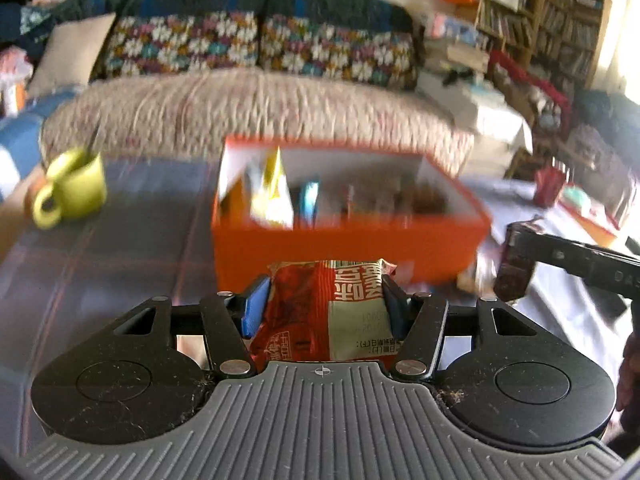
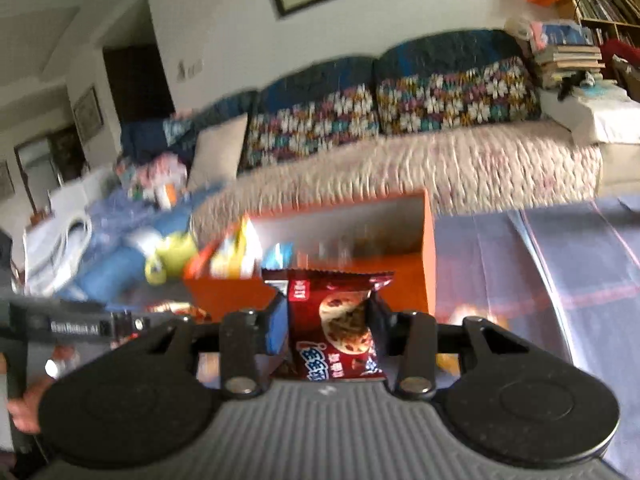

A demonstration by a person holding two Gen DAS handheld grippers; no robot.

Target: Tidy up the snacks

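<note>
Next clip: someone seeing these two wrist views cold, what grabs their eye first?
The bright orange box in the middle of the table, open-topped with several packets standing inside. Next, the snacks pinched close to each lens: the left tongs grip a red packet with Chinese print, and the right tongs grip a dark red cookie packet. A yellow-green mug sits left of the box.

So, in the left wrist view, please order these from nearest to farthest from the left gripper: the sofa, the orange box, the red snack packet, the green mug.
1. red snack packet, clamped in the left gripper.
2. orange box, just ahead on the table.
3. green mug, far left, beyond the box's front.
4. sofa, behind the table.
</note>
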